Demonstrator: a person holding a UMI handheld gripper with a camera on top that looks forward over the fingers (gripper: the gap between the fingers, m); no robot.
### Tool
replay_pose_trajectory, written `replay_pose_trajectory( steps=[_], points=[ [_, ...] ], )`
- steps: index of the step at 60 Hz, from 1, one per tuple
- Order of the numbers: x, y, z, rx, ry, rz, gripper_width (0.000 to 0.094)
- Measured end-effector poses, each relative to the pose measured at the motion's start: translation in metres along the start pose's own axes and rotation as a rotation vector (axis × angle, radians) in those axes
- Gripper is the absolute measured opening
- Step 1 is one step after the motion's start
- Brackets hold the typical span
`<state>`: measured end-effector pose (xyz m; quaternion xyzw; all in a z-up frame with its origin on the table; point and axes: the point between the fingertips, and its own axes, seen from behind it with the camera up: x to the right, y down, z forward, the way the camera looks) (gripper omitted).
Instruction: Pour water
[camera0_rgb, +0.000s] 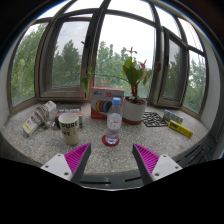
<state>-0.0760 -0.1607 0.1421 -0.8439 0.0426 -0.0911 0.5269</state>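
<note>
A clear plastic water bottle (114, 121) with a blue cap stands upright on a red coaster on the speckled stone counter (100, 158), a little beyond my fingers and in line with the gap between them. A pale mug (69, 127) with dark lettering stands to the bottle's left. My gripper (111, 160) is open and empty, its two magenta pads spread wide apart, short of the bottle.
A potted plant in a white pot (134, 104) and a red-orange box (102, 102) stand behind the bottle by the bay window. A white carton (40, 118) lies at the left. A dark patterned item (154, 119) and a yellow object (180, 128) lie at the right.
</note>
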Motion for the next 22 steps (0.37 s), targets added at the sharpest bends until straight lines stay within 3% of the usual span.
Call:
replay_pose_trajectory(
  steps=[22],
  points=[
    [0.007, 0.005, -0.041, 0.029, 0.030, 0.027, 0.0856]
  ],
)
